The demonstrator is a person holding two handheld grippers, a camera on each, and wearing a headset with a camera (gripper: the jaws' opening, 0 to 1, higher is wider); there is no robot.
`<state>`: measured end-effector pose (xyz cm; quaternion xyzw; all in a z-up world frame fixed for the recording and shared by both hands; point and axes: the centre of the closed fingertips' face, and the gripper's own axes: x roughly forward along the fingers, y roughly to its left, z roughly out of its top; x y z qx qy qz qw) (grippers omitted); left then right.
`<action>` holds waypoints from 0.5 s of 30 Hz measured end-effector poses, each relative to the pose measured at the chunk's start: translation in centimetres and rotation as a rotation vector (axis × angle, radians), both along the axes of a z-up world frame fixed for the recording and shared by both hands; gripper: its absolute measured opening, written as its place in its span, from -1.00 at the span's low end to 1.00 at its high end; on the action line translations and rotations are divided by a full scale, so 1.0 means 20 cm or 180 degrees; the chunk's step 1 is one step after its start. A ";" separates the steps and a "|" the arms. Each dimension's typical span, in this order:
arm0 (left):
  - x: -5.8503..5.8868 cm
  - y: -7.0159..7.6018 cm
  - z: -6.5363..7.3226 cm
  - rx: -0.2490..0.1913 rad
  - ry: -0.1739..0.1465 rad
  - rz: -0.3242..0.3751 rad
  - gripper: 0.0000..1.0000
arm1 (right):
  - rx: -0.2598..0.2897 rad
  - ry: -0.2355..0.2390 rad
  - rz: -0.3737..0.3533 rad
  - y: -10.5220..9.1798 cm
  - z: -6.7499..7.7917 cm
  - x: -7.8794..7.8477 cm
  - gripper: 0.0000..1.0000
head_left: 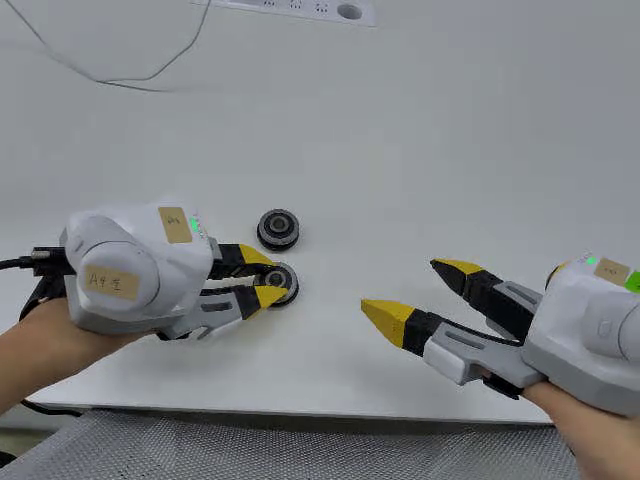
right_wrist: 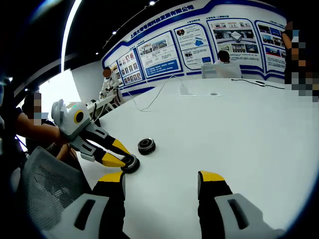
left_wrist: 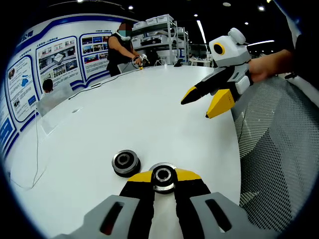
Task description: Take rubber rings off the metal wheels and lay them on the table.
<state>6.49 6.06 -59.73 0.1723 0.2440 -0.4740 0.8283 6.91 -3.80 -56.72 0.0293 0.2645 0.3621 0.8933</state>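
left tongs (head_left: pixel 269 277) clamped, right tongs (head_left: pixel 404 285) spread

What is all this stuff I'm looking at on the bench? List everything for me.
far wheel: one, black ring on silver hub, lying free on table
near wheel: one, same colours, just in front of it
table: one, white
cable: one, grey, table's far left
power strip: one, white, far edge
mesh surface: one, grey, below near edge
wall posters: several, blue and white, background
left gripper: one, white, yellow-tipped black fingers shut on near wheel
right gripper: one, same colours, fingers open, holding nothing
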 end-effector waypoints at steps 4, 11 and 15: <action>0.00 0.00 0.00 0.0010 0.0008 -0.0010 -0.69 | 0.0012 -0.0004 0.0008 0.01 0.00 0.00 0.18; 0.01 0.01 0.00 0.0019 0.0011 -0.0033 -0.72 | 0.0028 -0.0002 0.0016 0.01 0.00 0.00 0.17; 0.00 0.01 0.01 0.0011 0.0014 -0.0038 -0.72 | 0.0044 0.0000 0.0007 0.01 0.01 0.00 0.17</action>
